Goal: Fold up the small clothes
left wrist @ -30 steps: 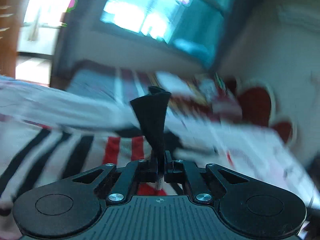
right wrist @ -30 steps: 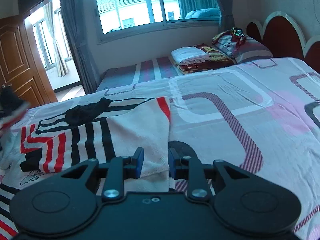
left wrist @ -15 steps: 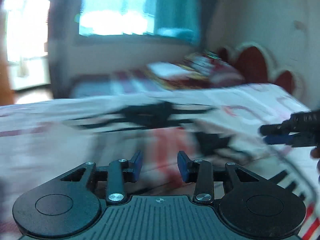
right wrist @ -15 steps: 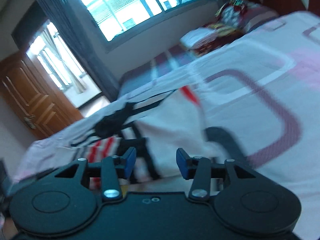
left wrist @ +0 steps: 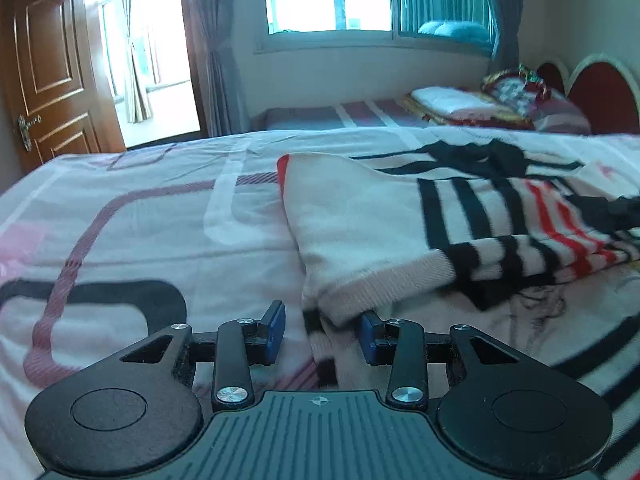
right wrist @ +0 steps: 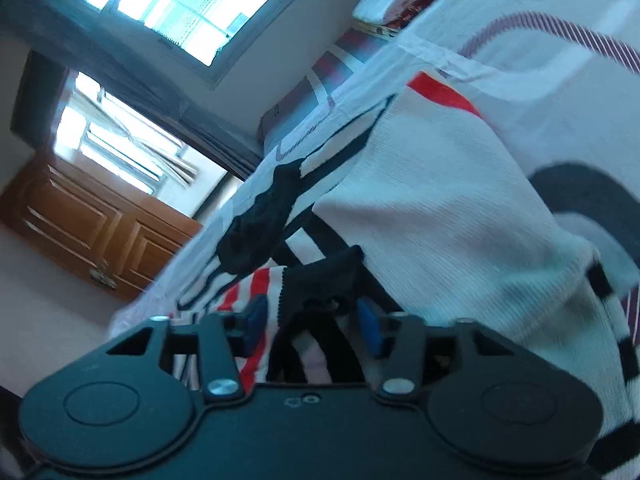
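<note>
Bedroom, sweater (left wrist: pixel 360 224) flat on bed (left wrist: pixel 120 220): soft floppy knit, grab hems/cuffs; L gripper (left wrist: pixel 320 334) part-open, cuff between pads, no pinch; R gripper (right wrist: pixel 312 326) closing round black edge.

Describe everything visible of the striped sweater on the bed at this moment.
The striped sweater is a cream knit with black and red stripes, a black collar and pale ribbed hems. It lies flat on the patterned bedsheet, one side folded over the body. The left gripper is open, with the folded sleeve's cuff by its right finger. The right gripper is closing, with black-edged fabric between its jaws.
</note>
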`<state>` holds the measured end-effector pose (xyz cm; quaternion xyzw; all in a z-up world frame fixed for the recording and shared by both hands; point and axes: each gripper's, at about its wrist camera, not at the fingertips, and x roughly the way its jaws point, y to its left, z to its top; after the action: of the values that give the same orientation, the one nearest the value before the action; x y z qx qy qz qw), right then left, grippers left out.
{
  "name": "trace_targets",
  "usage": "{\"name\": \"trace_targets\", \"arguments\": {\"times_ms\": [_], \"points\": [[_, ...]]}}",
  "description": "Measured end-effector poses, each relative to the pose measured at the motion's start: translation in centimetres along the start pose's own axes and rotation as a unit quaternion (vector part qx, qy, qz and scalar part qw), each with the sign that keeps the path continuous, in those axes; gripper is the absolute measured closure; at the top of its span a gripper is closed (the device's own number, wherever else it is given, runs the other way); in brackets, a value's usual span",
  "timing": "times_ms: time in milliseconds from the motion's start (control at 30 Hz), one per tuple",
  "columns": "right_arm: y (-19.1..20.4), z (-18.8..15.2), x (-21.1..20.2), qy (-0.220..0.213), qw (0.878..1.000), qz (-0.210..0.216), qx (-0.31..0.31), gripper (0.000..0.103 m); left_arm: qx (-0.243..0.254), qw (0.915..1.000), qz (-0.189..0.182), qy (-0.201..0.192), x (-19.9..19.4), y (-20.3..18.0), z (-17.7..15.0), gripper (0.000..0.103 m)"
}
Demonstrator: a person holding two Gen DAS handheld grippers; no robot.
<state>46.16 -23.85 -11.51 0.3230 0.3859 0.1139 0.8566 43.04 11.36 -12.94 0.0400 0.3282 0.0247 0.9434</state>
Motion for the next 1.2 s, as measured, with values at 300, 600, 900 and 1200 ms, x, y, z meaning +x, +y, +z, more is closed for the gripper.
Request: {"name": "trace_targets", "arguments": {"times_ms": [300,600,900,1200], "points": [[4.2,-1.3,-4.5,-0.061,0.982,-0.021,-0.175,0.096,-0.013,0.9996,-0.016,0.021,0.6,0.9,0.3,0.064],[1.1,-3.2,-2.2,-0.032,0.985,-0.064,-0.158,0.097,-0.019,0.9992,-0.03,0.02,-1.9,2.5,-0.8,0.05],[4.6,-2.6,-3.9,-0.063,0.97,-0.059,-0.225,0.084,-0.002,0.9923,-0.121,-0.027,-1.7,-4.3,3.1,0.05],[6.5,-3.8,-1.0,-0.022,0.942,-0.108,-0.316,0.084,-0.017,0.9941,-0.104,-0.024,-0.9,-3.7,2.7,0.048]]}}
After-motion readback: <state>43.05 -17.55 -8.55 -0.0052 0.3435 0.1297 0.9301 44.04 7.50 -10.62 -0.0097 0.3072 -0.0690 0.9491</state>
